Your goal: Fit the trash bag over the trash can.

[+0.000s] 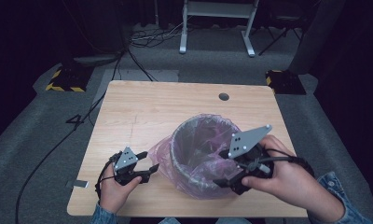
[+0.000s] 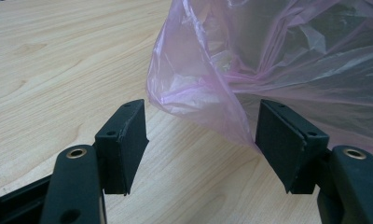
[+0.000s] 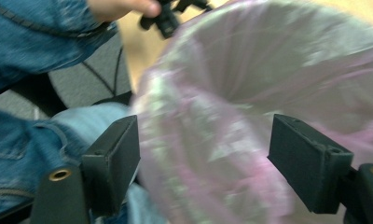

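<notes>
A grey bin (image 1: 194,140) lined with a translucent pink bag (image 1: 162,158) stands on the wooden table (image 1: 147,107), near its front. My left gripper (image 1: 148,162) rests on the table just left of the bin, open, its jaws pointing at the bag's loose bulge (image 2: 268,60). Nothing sits between its pads (image 2: 128,140). My right gripper (image 1: 222,168) is held at the bin's front right rim, tilted, jaws wide apart. In the right gripper view the blurred bag rim (image 3: 231,93) lies ahead of and between the open jaws, and the pads (image 3: 119,154) do not press on it.
A small round hole (image 1: 224,96) sits near the table's far edge. A strip of tape (image 1: 77,184) sticks out at the front left corner. Beyond the table are a white desk frame (image 1: 217,23), floor cables (image 1: 147,37) and two yellow-black bases (image 1: 63,81).
</notes>
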The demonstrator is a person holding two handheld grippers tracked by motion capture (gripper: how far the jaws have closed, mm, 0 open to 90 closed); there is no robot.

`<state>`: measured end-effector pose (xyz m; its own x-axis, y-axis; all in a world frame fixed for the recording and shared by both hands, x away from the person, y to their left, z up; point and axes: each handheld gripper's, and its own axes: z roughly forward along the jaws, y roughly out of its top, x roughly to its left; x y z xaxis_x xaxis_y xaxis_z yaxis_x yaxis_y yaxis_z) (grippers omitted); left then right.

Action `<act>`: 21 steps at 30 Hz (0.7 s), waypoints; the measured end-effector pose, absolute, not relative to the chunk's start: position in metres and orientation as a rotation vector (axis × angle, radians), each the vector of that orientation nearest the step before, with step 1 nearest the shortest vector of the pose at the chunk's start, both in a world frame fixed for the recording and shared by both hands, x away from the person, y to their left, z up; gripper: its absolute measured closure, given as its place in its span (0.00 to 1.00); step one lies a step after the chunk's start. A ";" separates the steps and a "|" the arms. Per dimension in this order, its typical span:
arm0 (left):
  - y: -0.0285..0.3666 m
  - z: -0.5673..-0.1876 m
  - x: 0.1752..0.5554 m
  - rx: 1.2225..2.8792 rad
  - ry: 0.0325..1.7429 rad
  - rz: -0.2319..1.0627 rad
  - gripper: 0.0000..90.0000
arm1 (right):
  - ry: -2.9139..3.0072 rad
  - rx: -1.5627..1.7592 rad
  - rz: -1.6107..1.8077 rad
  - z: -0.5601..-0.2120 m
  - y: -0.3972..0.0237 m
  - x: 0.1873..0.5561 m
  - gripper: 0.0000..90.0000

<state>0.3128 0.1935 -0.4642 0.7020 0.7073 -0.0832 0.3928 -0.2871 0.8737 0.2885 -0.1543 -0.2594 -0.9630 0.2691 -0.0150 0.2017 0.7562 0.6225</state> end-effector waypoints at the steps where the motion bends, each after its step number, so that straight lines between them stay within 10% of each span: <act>1: 0.193 -0.464 0.313 1.913 0.853 0.396 0.38 | 2.838 0.383 0.995 -0.259 -0.155 0.294 0.30; 21: 0.198 -0.466 0.312 1.908 0.864 0.393 0.38 | 2.906 0.268 0.972 -0.324 -0.095 0.356 0.27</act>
